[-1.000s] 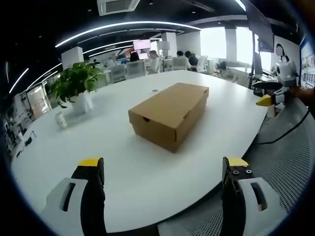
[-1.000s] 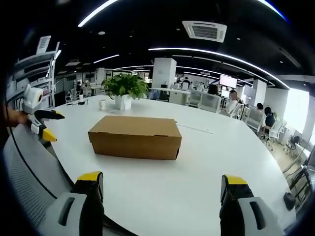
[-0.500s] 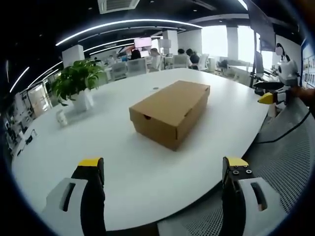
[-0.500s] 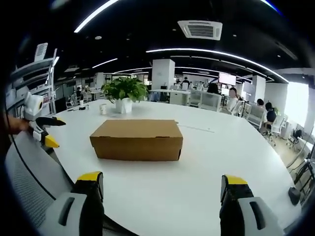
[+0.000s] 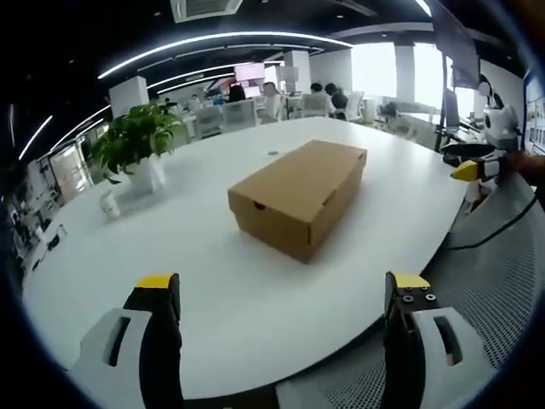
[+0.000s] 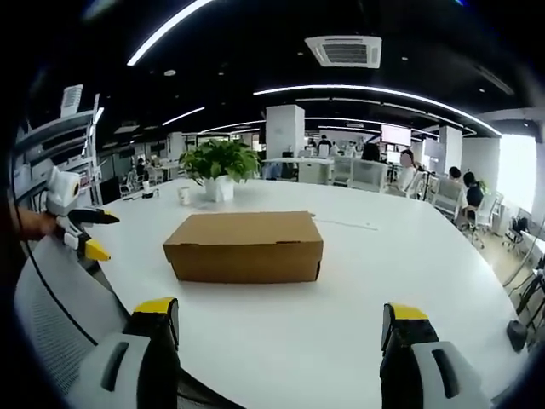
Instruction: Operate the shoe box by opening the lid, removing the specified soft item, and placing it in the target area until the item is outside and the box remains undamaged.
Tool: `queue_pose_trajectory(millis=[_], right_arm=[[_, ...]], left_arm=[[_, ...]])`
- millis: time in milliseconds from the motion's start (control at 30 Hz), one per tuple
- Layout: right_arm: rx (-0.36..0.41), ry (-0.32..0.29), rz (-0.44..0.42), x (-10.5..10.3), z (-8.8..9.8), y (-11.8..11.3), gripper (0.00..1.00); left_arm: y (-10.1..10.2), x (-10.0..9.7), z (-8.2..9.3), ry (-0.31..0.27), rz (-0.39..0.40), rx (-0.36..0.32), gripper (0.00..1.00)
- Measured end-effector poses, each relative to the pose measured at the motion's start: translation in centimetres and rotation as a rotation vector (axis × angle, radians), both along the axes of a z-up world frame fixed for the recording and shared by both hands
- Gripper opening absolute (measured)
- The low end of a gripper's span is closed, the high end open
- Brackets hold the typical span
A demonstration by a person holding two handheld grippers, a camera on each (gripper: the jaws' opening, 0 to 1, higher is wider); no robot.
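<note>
A brown cardboard shoe box [image 5: 298, 196] lies on the white table [image 5: 213, 281], lid down flat; the right gripper view has the same box [image 6: 245, 246] seen side-on. My left gripper [image 5: 281, 298] hangs open over the table's near edge, well short of the box. My right gripper [image 6: 281, 325] is open too, a good way back from the box's long side. The right gripper [image 5: 477, 166] comes into the left gripper view at the far right, and the left gripper [image 6: 81, 234] appears at the left of the right gripper view. Whatever is inside the box is hidden.
A potted plant [image 5: 134, 145] in a white pot and a small white cup [image 5: 108, 204] stand on the table's far left side. A grey mesh chair back [image 5: 502, 281] sits by the table edge. People sit at desks [image 6: 409, 175] beyond the table.
Both views have drifted slightly; the box sits a little nearer and more centred in the right gripper view. The box has not moved and its lid stays down.
</note>
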State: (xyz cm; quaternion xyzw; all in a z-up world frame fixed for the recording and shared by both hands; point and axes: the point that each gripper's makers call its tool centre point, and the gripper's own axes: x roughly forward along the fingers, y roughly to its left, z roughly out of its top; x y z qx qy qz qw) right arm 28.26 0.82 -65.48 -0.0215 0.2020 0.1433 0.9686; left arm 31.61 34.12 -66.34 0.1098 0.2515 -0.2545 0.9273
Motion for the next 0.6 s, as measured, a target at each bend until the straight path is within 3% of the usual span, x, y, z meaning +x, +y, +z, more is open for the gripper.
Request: queue_pose_trajectory(millis=[600], right_arm=[[0.007, -0.010, 0.029, 0.8, 1.2, -0.3, 0.99]], left_arm=[[-1.5, 1.6, 2.0, -0.001, 0.008, 0.032, 0.99]])
